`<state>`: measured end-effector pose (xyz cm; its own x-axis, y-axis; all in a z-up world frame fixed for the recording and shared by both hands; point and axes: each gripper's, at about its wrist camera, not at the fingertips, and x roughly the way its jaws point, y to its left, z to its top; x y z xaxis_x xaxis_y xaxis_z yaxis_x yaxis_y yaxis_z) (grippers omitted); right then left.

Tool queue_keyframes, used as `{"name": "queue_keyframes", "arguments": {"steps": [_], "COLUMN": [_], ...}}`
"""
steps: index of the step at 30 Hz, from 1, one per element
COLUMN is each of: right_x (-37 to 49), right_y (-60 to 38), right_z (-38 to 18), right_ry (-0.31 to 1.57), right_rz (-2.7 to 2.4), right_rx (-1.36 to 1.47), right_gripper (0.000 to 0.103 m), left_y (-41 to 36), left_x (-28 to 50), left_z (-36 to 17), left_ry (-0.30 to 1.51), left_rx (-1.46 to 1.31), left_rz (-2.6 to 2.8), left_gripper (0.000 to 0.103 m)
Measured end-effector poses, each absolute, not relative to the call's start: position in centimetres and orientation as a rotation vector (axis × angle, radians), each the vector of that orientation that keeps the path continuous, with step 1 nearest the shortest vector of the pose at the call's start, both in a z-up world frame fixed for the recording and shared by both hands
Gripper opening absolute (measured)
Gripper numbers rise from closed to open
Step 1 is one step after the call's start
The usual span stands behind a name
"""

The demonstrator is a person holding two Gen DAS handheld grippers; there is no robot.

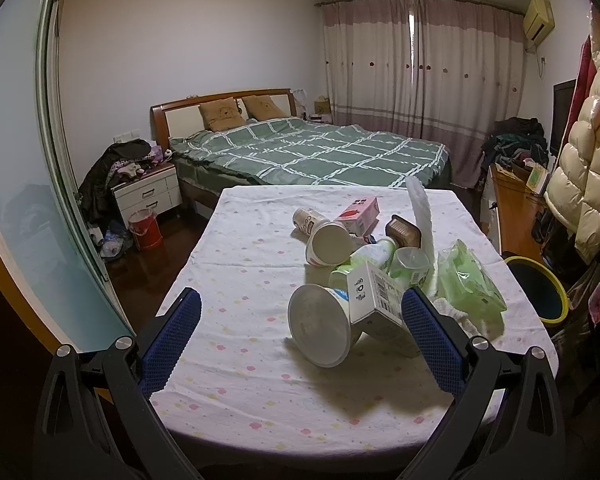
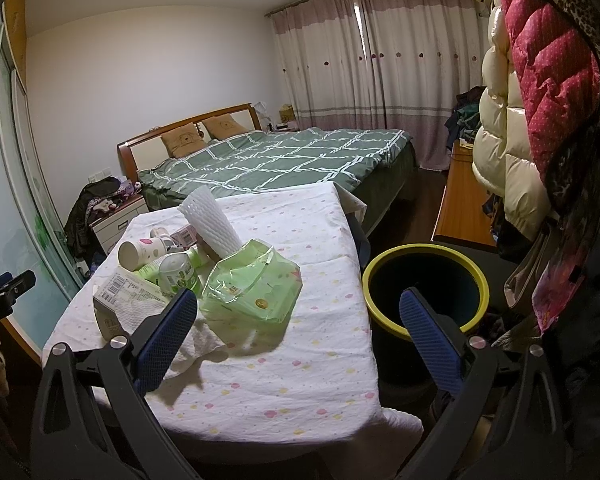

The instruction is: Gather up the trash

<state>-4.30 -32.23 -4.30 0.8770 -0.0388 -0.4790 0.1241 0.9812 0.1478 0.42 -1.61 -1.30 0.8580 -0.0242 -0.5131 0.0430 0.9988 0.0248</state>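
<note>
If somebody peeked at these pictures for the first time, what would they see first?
Probably the trash pile in the middle of the table: cups, a carton, a green wrapper. Next, the yellow-rimmed bin on the floor by the table's right edge. Behind it all, the big green checked bed fills the back of the room.

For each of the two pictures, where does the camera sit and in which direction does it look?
Left wrist: sits on the left gripper, looks across the table to the bed; open jaws show.
Right wrist: sits on the right gripper, over the table edge and bin; open jaws show.
Shared: green packet, bed, bin.
</note>
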Motion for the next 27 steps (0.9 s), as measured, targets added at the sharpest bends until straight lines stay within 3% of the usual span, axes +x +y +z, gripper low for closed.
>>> {"name": "queue_keyframes", "arguments": {"steps": [27], "right_x": [-4.15], "right_y": [-32.28], "right_z": [-4.41], "right_ry": [0.512], "right_rz": [-0.086], "right_rx": [0.185], "right_gripper": [0.097], "left_y": [-1.58], "left_x": [1.03], "left_z": [-1.62], "left_ry": [0.56], "left_rx": [0.047], "left_rz": [-0.028], "left_gripper": [0.099]}}
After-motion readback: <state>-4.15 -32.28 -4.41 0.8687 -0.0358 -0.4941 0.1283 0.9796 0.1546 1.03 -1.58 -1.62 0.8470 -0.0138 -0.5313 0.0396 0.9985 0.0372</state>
